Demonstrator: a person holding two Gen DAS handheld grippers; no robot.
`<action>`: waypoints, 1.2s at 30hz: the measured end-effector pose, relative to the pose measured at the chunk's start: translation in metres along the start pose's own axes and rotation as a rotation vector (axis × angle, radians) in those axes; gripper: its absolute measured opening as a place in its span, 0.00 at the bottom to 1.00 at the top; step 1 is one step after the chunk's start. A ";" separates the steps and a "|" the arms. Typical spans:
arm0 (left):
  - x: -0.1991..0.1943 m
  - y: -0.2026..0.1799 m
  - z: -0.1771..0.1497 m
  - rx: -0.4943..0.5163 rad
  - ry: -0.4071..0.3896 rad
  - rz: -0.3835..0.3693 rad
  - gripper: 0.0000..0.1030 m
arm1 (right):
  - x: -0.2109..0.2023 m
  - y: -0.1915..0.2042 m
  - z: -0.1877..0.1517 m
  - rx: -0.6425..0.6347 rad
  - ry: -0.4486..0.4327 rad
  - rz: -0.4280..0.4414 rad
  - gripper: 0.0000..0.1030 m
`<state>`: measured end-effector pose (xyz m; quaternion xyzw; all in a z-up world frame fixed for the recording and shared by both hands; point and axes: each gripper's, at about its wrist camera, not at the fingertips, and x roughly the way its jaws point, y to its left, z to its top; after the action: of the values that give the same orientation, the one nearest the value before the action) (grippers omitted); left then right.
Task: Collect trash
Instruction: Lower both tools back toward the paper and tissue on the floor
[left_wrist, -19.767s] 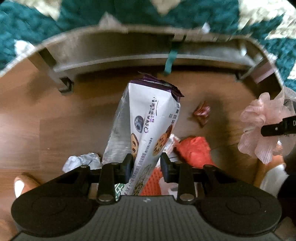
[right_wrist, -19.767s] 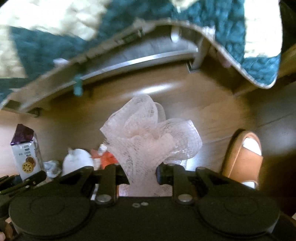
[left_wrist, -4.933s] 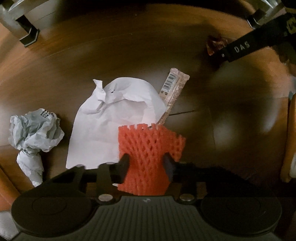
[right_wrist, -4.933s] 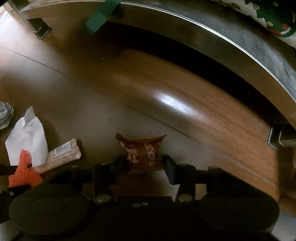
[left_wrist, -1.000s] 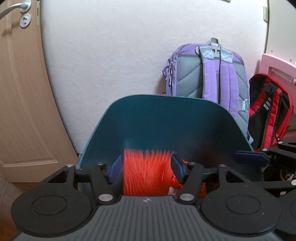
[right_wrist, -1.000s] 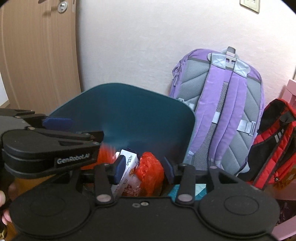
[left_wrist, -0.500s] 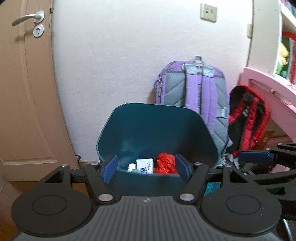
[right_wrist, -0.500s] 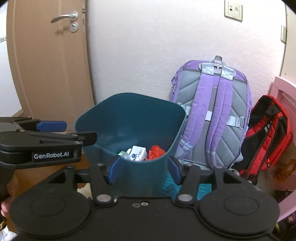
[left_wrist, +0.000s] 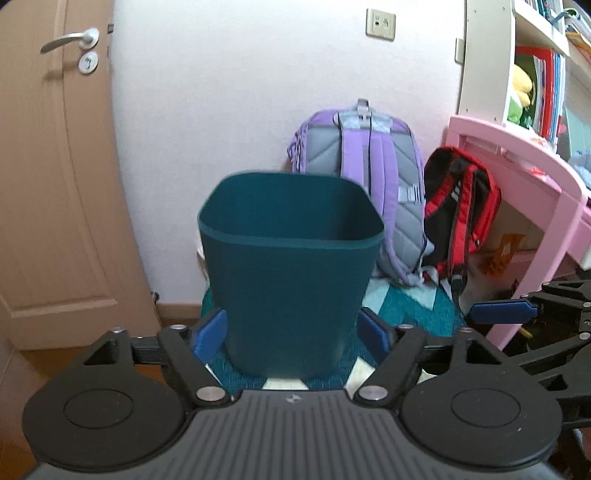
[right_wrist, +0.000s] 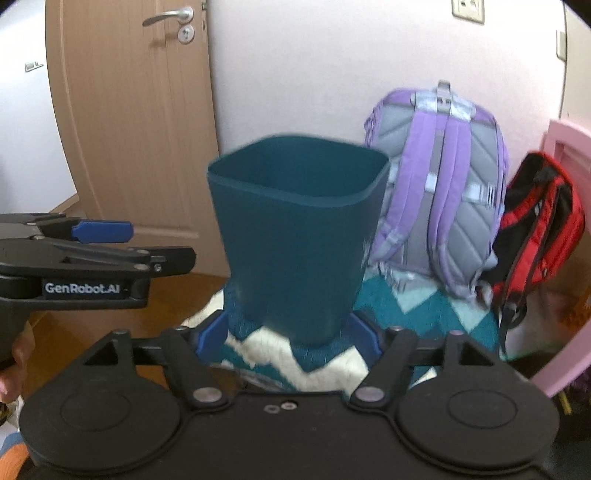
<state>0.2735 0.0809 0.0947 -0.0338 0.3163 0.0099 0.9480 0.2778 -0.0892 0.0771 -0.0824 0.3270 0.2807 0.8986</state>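
The left gripper (left_wrist: 295, 332) and right gripper (right_wrist: 284, 338) have just been opening; both stand spread and empty, near the bin (left_wrist: 290, 266). Risk: remaining floor litter goes uncollected.

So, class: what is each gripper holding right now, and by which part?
Nothing. The left gripper and right gripper have just been opening and are empty; the teal trash bin stands beyond them.

Bin (left_wrist: 288, 258) on rug (left_wrist: 402, 306); backpacks (left_wrist: 373, 162) behind right, door (left_wrist: 55, 184) left, desk (left_wrist: 517, 166) far right.
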 end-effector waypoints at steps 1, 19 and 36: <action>0.000 0.000 -0.008 -0.005 0.004 0.001 0.78 | 0.002 0.000 -0.008 0.005 0.012 0.004 0.72; 0.095 0.021 -0.162 -0.088 0.302 0.021 0.94 | 0.111 -0.018 -0.150 0.103 0.272 0.012 0.90; 0.270 0.062 -0.295 0.055 0.758 0.002 0.94 | 0.292 -0.016 -0.265 0.066 0.595 0.083 0.90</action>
<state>0.3104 0.1213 -0.3065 -0.0094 0.6449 -0.0110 0.7641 0.3271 -0.0591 -0.3136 -0.1183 0.5881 0.2697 0.7532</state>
